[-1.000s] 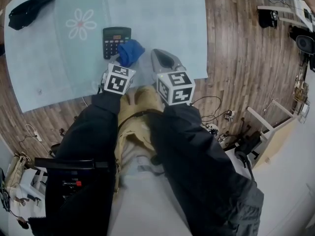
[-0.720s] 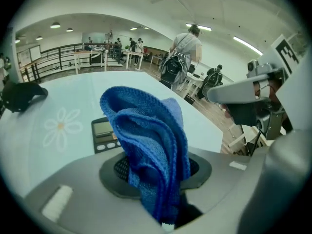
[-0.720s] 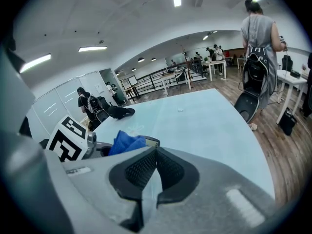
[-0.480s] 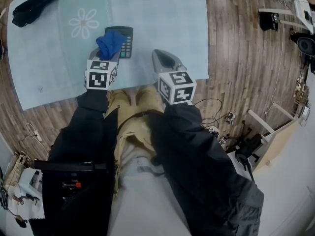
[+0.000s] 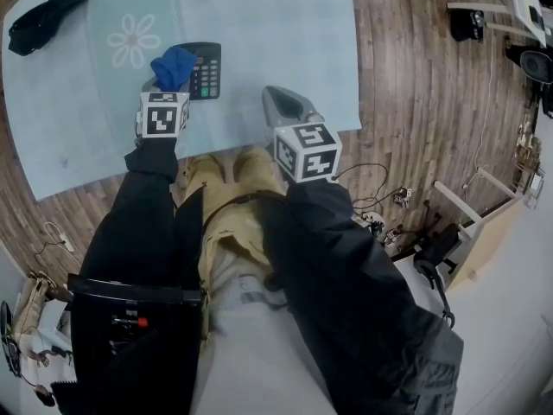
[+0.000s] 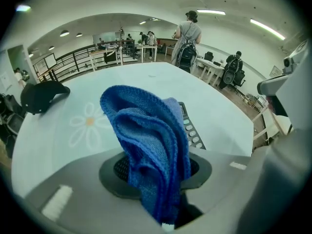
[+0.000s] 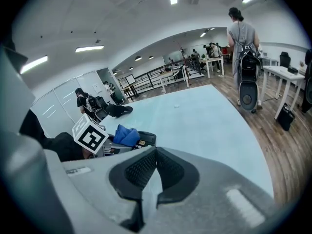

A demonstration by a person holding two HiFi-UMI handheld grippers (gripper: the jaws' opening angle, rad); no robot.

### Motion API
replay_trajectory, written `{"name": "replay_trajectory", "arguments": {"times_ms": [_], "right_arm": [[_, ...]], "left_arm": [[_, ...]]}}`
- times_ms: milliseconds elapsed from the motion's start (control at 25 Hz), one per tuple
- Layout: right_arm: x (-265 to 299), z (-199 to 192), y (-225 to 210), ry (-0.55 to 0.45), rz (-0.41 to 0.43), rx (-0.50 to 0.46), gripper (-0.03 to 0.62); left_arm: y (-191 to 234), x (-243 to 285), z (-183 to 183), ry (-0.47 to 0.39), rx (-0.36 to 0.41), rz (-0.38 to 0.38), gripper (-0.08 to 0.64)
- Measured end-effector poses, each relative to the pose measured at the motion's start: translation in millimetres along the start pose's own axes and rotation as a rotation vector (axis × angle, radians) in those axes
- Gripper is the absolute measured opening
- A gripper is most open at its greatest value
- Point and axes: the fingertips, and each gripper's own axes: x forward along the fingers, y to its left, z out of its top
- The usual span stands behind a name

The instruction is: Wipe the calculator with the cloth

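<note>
Left gripper (image 5: 165, 87) — fingers clamped on cloth (image 5: 173, 65), blue wad over left side of calculator (image 5: 206, 67), on bench (image 5: 276, 24). Right gripper (image 5: 282, 102) — fingers together, nothing between, near bench's front edge, right of calculator.

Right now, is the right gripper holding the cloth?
No, the blue cloth is clamped in the left gripper, while the right gripper is shut on nothing.

Pale blue mat (image 5: 276, 50), black object (image 5: 45, 9), wooden floor (image 5: 415, 102)
</note>
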Motion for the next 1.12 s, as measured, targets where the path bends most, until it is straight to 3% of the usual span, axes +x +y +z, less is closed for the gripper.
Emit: {"name": "replay_trajectory", "arguments": {"times_ms": [480,880,1120], "right_arm": [[0.0,-0.8,2.3,-0.001,0.005,0.018,0.0],[3.8,-5.5,9.2,0.01,0.011,0.011,0.0],[-0.3,-0.5,11.5,-0.004,0.016,0.001,0.0]], "left_arm": [[-33.7,6.0,-4.1,0.013,0.08,-0.033,0.169],[-98.9,3.0,-19.5,0.03,0.131,-0.203,0.169],[-119.9,-22.8,2.5,-0.036,0.116,-0.283,0.169]]}}
